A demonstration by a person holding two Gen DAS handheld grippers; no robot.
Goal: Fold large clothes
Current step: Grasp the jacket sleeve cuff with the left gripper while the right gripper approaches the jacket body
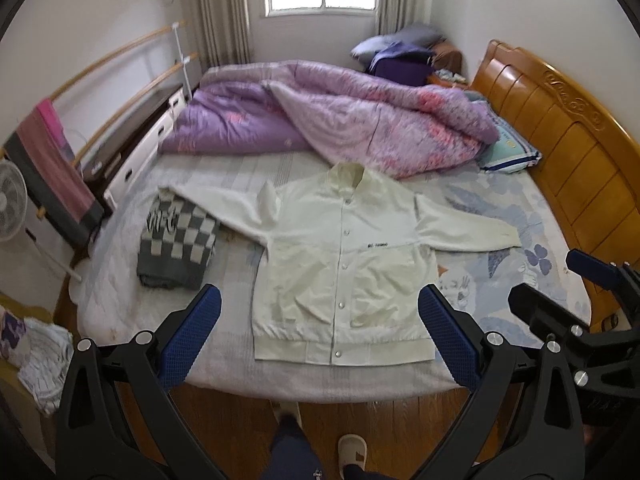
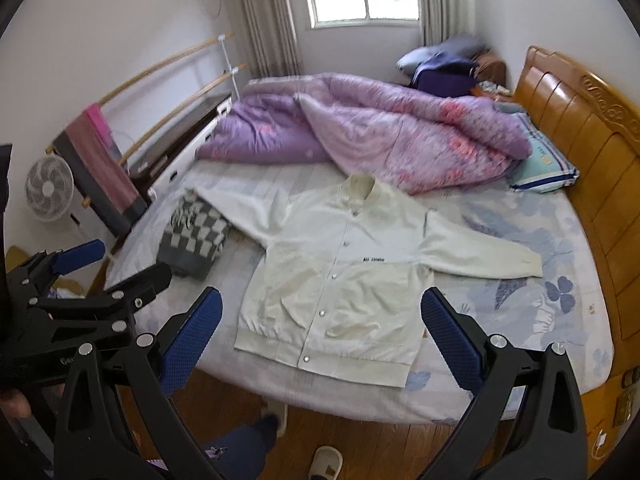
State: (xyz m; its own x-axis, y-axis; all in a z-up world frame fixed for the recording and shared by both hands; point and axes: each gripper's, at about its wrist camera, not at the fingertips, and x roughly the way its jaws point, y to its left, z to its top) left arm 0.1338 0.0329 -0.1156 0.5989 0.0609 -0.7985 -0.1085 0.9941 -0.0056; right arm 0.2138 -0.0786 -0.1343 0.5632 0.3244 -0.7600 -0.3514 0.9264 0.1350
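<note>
A cream snap-button jacket [image 1: 340, 264] lies flat, front up, on the bed [image 1: 520, 220], sleeves spread to both sides; it also shows in the right wrist view [image 2: 340, 272]. Its left sleeve lies over a folded checkered grey-and-white garment [image 1: 180, 240], which also shows in the right wrist view [image 2: 196, 236]. My left gripper [image 1: 320, 308] is open and empty, held above the jacket's hem near the bed's front edge. My right gripper [image 2: 322, 312] is open and empty, also above the hem. Each gripper shows at the other view's edge.
A rumpled purple quilt [image 1: 340, 120] fills the far half of the bed. A wooden headboard [image 1: 560, 128] stands at the right. A pillow [image 1: 508, 152] lies by it. A fan [image 1: 12, 204] and towel rack [image 1: 52, 160] stand left. My legs and slippers [image 1: 352, 452] are on the wooden floor.
</note>
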